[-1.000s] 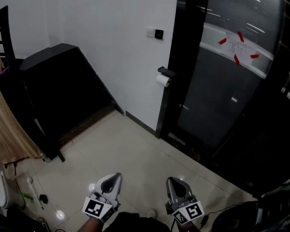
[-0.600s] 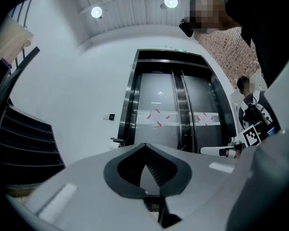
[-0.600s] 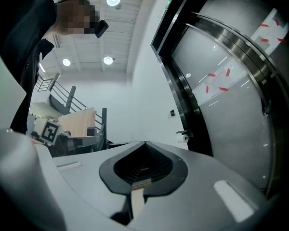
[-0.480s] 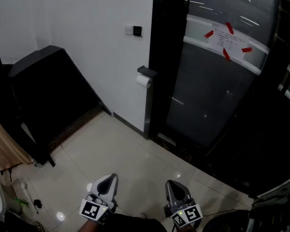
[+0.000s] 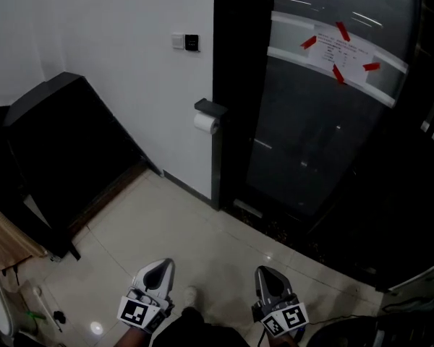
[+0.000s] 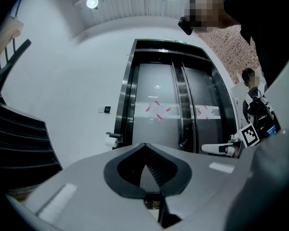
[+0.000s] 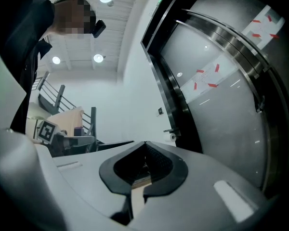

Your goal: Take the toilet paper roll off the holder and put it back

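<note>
Jaws of left gripper (image 5: pixel 163 267) and right gripper (image 5: pixel 266 273) closed, empty; toilet paper roll (image 5: pixel 205 123) sits on its holder (image 5: pixel 210 108).

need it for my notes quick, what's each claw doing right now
Left claw: closed, holding nothing.
Right claw: closed, holding nothing.

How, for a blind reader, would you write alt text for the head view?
A toilet paper roll sits on its black holder beside dark glass doors. Below, the left hand-held gripper and right hand-held gripper, both shut, hover over pale tiles.
</note>
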